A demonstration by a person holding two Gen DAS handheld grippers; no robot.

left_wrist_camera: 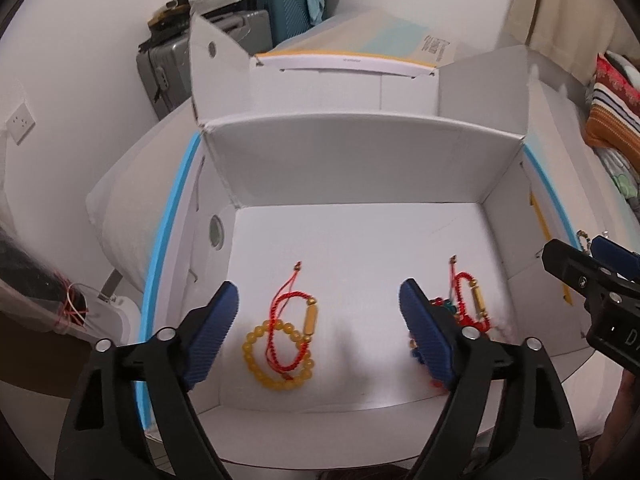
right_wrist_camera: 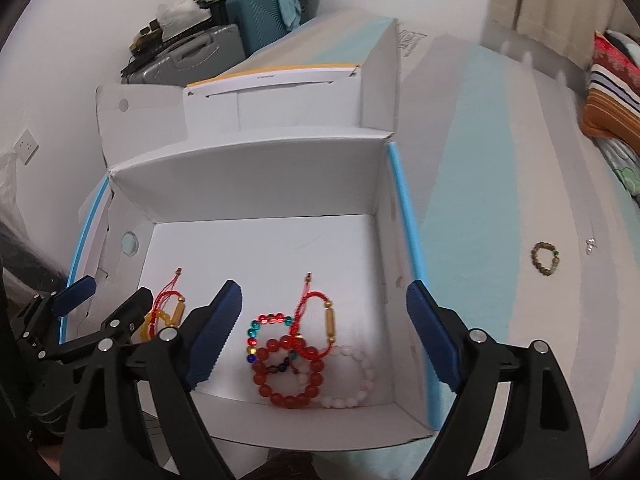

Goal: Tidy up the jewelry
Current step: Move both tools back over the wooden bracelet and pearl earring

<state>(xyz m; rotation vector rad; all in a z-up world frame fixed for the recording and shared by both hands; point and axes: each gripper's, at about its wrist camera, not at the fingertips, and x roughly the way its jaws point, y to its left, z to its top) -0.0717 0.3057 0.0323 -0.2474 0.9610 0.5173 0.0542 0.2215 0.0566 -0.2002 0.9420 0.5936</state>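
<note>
With the left gripper and right gripper both spread and empty, the brown bead bracelet (light, limp, rolling) should be pinched across its strand.

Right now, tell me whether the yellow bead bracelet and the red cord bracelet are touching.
Touching. The left wrist view shows the red cord bracelet lying across the yellow bead bracelet, its cord crossing the beads.

Box x1 w/ 6 bracelets: 2 red-cord, 4 bead; 1 more bracelet outside.
</note>
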